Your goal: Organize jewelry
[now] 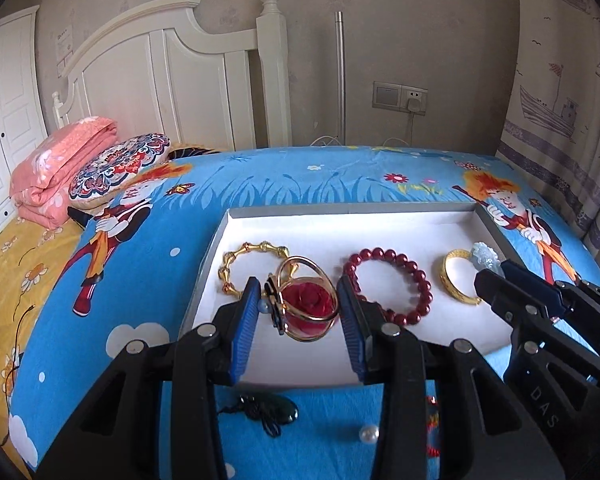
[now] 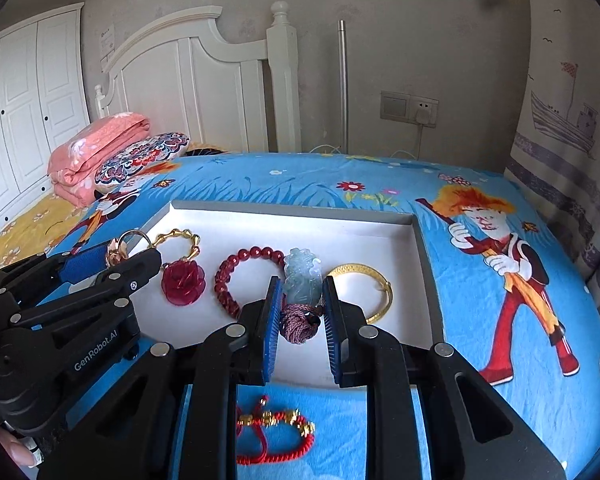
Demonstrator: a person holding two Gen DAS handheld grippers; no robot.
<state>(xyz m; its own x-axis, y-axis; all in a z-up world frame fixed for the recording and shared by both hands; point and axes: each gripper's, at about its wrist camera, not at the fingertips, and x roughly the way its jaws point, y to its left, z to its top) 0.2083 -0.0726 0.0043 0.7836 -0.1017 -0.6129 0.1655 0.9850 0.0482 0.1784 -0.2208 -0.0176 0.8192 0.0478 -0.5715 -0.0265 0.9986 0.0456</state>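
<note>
Tray point(image 1: 380, 220) far half bare; near half crowded: gold bracelet point(image 1: 244, 264), red beads point(image 1: 416, 280), bangle point(image 1: 452, 284).

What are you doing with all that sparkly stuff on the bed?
Jewelry is being sorted into a white tray on the bed. The left gripper is over the tray with a red rose ornament in a gold ring frame between its fingers. The right gripper holds a pale jade pendant by its cord. A red bead bracelet and two gold bangles already lie in the tray. A red string bracelet waits outside.
</note>
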